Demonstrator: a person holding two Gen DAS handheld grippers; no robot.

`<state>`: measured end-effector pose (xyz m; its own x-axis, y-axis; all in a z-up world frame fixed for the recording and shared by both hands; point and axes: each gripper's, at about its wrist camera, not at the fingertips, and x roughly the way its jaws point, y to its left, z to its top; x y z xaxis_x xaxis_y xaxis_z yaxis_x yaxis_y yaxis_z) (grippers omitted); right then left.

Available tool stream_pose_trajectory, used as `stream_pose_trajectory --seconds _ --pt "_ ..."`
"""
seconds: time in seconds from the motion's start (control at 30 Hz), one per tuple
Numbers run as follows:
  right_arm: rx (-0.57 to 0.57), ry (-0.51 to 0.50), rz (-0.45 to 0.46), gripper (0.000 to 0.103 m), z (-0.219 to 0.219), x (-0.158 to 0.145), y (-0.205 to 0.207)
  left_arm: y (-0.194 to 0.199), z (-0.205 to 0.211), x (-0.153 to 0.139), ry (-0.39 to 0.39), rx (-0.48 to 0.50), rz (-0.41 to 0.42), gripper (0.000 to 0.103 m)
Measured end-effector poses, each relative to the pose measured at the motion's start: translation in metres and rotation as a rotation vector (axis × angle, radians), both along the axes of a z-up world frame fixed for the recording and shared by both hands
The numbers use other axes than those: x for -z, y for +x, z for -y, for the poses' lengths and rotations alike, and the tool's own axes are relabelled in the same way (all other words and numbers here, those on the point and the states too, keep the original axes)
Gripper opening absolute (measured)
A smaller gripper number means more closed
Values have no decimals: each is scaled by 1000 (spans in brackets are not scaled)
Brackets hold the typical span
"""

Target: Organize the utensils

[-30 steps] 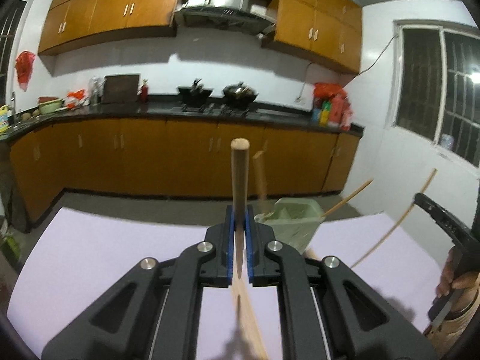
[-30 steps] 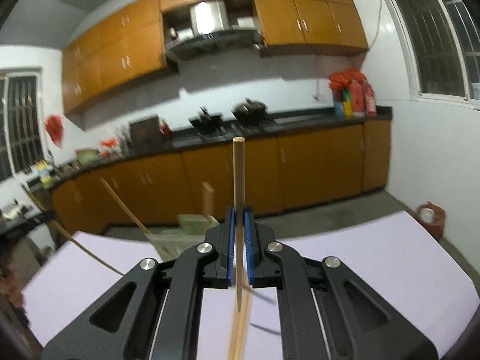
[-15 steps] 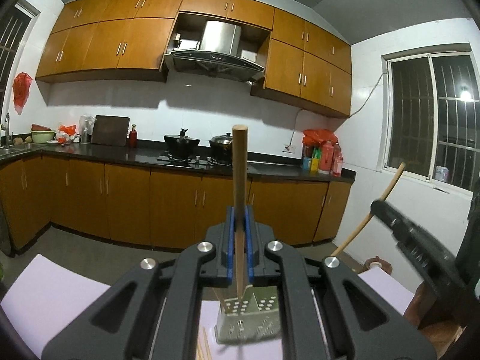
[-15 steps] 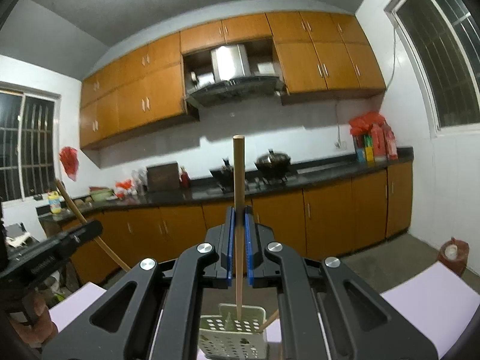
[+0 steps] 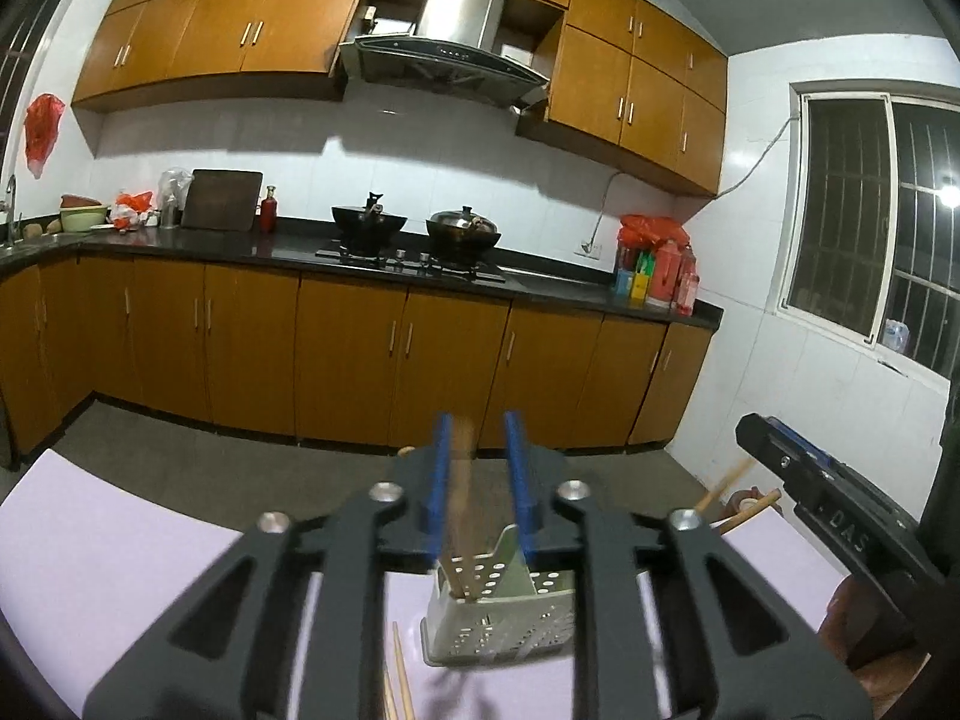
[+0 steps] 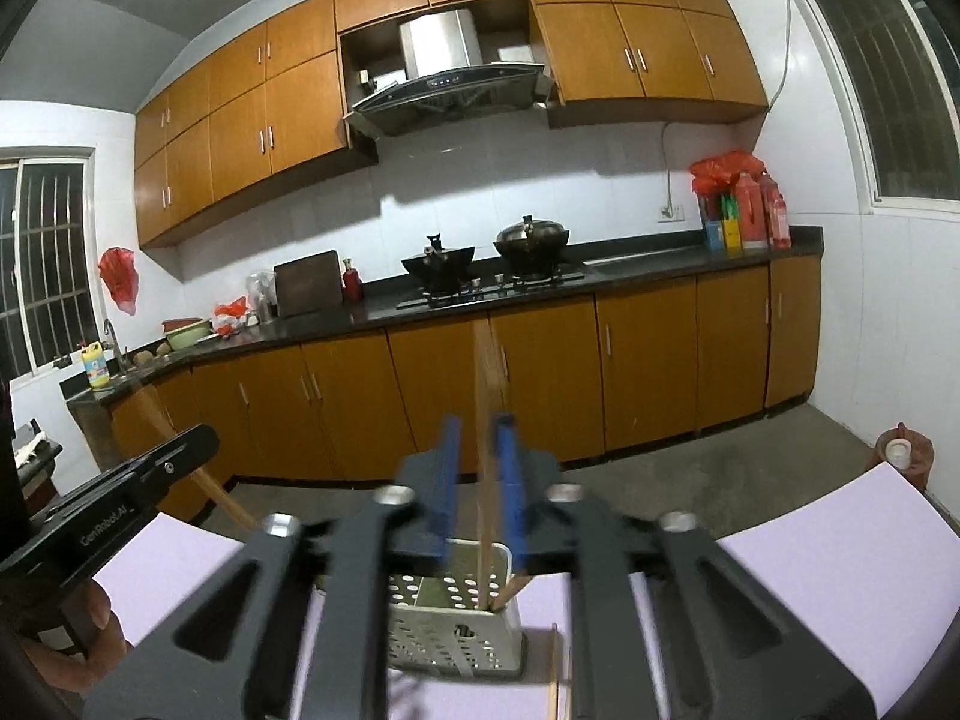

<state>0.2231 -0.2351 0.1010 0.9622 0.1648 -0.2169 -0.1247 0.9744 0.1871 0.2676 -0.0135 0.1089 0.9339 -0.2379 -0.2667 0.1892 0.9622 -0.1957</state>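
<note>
Chopsticks [image 6: 483, 480] stand loose between our parted right gripper [image 6: 478, 480]; left gripper [image 5: 477, 480] likewise released over perforated plastic caddy [image 5: 510, 618].

Dim indoor light, coming from overhead: the white wall tiles [image 5: 420, 180] shine pale while the upper cabinets [image 5: 240, 30] drop a hard shadow band just beneath themselves. To the right of those cabinets, the window [image 5: 870, 252] is dark, with one small lamp glare [image 5: 954, 195]. Fisheye bending is strong, and the frame corners go black. Blur in the foreground: the left gripper [image 5: 477, 480] is smeared, and so is the chopstick [image 6: 487, 438] between the blue pads of the right gripper [image 6: 480, 480].
</note>
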Motion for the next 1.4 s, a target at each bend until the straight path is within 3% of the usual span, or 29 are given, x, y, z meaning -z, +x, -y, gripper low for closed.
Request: stream_pose_trajectory --seconds 0.23,0.37,0.43,0.57,0.7,0.8,1.03,1.27,1.4 --pt "21 -14 77 42 14 -25 -39 -38 -18 -19 -21 -20 42 33" --pt "68 -10 39 42 39 -12 -68 -72 -35 -12 -13 -53 37 36" --pt "90 -15 -20 42 49 5 -74 -87 -44 4 23 -86 10 39" --pt "109 -33 -271 41 65 81 -67 -92 -57 59 104 -129 -131 40" --pt "31 -10 -515 24 59 156 -53 -84 -68 128 141 -130 -340 39" --pt "-17 15 -613 18 46 190 -48 -84 -72 159 116 -111 -428 38" --pt "-59 -24 -660 15 21 209 -35 -85 -64 187 98 -65 -494 38" --pt "-34 -56 -666 8 31 212 -42 -80 -51 193 106 -31 -518 34" --pt "66 -157 -651 8 35 210 -42 -77 -47 200 103 -14 -539 30"
